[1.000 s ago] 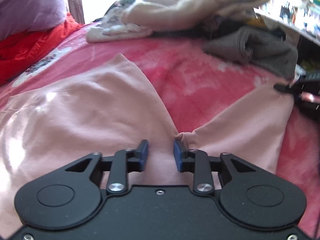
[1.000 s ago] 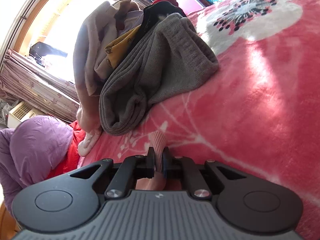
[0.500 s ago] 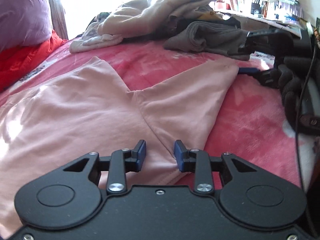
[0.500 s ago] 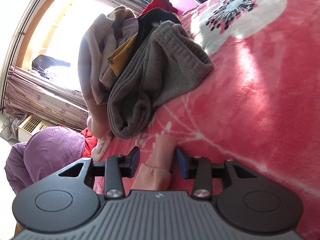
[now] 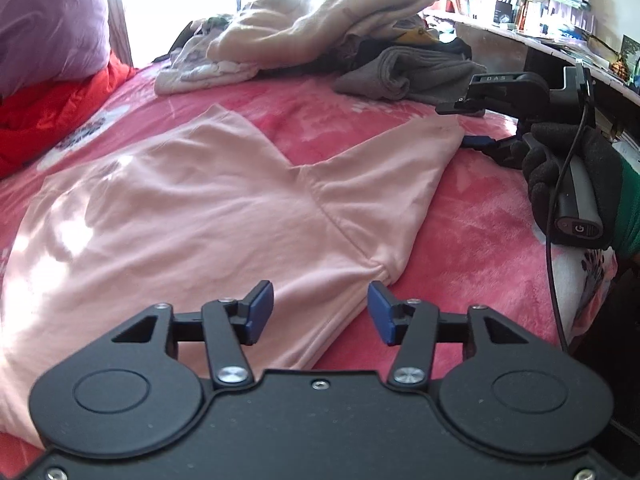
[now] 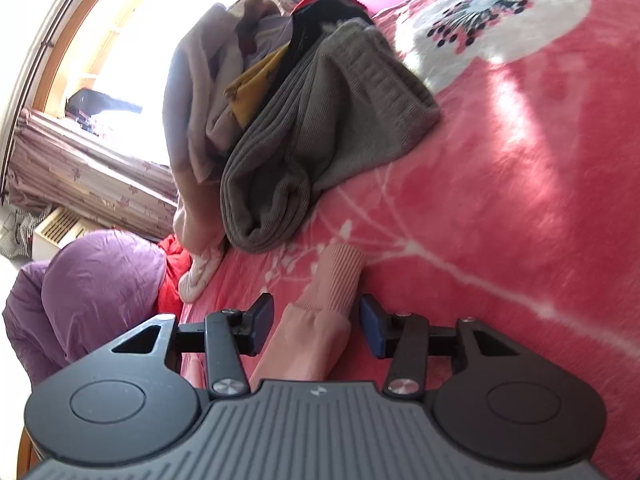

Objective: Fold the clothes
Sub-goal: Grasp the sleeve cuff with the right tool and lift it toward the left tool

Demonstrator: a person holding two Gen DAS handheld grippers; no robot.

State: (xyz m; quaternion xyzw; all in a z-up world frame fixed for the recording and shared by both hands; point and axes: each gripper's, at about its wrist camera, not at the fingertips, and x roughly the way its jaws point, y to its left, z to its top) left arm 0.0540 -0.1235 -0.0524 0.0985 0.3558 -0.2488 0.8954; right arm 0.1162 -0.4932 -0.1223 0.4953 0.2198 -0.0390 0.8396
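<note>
A pale pink long-sleeved top [image 5: 192, 208] lies spread flat on the pink blanket [image 5: 480, 232], one sleeve stretched out to the right. My left gripper [image 5: 320, 300] hovers over the top's near edge below the armpit. Its jaws are opening and the fabric lies below them, not pinched. At the sleeve's far end is my right gripper [image 5: 466, 126], held by a gloved hand [image 5: 560, 168]. In the right wrist view the ribbed pink cuff [image 6: 340, 280] lies between the right gripper's [image 6: 316, 312] opening jaws, and neither pad presses on it.
A heap of unfolded clothes [image 5: 320, 16] with a grey knit [image 5: 408, 72] on its right side sits at the blanket's far end. A purple pillow [image 5: 48, 20] and a red quilt [image 5: 52, 112] lie at the left. A cluttered shelf [image 5: 540, 12] runs along the right.
The right gripper was shut on the cuff and has let it go, jaws spreading. The left gripper has drawn back from the armpit to the top's near edge and widened its jaws.
</note>
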